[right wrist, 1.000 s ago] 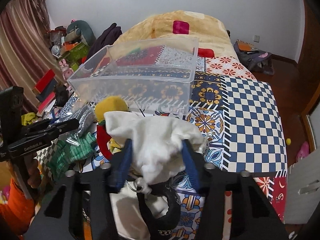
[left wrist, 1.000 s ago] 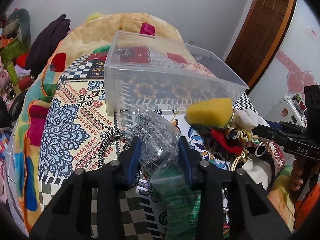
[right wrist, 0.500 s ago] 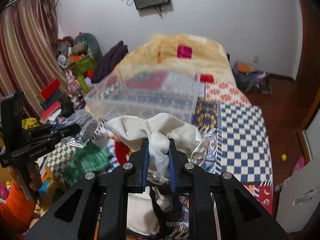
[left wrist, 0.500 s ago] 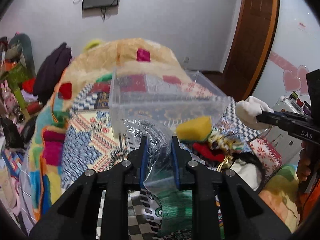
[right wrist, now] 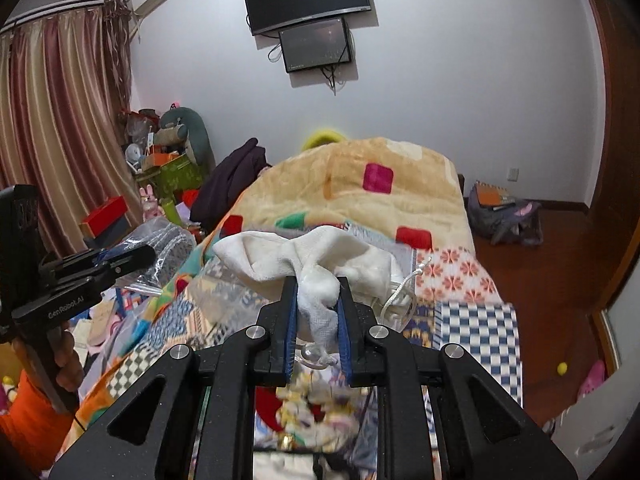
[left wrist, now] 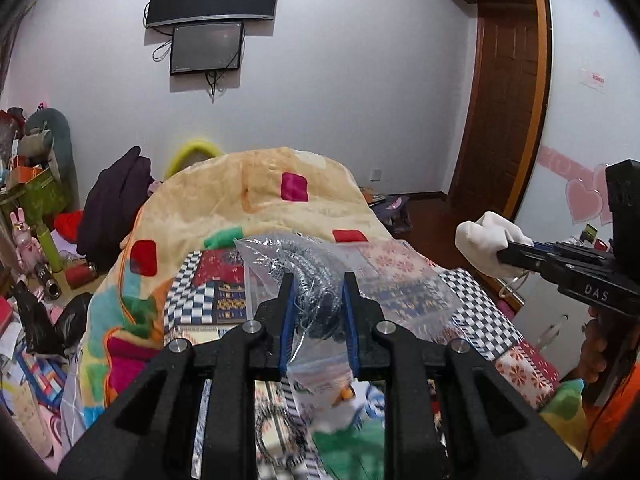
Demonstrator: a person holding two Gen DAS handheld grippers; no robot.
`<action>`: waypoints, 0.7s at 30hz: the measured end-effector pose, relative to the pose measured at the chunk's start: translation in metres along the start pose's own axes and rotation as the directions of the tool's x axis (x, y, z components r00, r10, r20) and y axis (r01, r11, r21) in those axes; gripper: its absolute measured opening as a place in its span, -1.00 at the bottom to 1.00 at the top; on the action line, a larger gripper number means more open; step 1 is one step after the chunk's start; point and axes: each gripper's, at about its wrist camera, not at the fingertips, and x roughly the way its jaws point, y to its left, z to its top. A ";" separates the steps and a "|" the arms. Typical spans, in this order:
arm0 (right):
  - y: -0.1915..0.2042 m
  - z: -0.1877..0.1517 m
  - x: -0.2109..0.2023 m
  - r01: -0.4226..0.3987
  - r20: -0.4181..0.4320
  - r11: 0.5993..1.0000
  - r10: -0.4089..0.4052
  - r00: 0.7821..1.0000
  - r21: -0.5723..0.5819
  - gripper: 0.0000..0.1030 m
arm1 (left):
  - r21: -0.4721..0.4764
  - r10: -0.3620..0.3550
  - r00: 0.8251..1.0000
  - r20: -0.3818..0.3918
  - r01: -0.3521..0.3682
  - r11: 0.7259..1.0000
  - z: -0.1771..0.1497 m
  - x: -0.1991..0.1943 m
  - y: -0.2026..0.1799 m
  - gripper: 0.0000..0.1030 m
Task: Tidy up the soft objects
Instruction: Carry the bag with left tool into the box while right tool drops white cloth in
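Observation:
My left gripper is shut on a clear plastic bag holding a black-and-white cord, lifted above the bed. My right gripper is shut on a white cloth pouch with a white drawstring, also lifted. Each gripper shows in the other view: the right one with the pouch at the right, the left one with the bag at the left. The clear plastic bin lies low behind the bag, mostly hidden. Blurred soft items lie below my right gripper.
The bed carries a patterned quilt and a beige blanket mound. Cluttered boxes and toys stand at the left by the curtain. A bag lies on the wooden floor at the right. A door is at the right.
Both grippers closed on their items and rose high above the bed. The views tilted up, so the bin, the yellow sponge and the pile dropped out of sight below.

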 end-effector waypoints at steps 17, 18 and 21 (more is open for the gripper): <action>0.000 0.005 0.098 0.055 -0.167 0.996 -0.066 0.984 -0.070 -0.69 | 0.030 0.012 0.967 -0.255 -0.004 1.000 -0.003 0.132 0.002 -0.59; -0.001 0.004 0.105 0.057 -0.184 0.996 -0.069 0.981 -0.070 -0.69 | 0.036 0.011 0.962 -0.273 -0.001 0.999 -0.005 0.138 0.000 -0.59; -0.005 0.002 0.120 0.063 -0.226 0.996 -0.076 0.971 -0.061 -0.69 | 0.053 0.016 0.946 -0.323 0.001 0.999 -0.013 0.155 -0.003 -0.59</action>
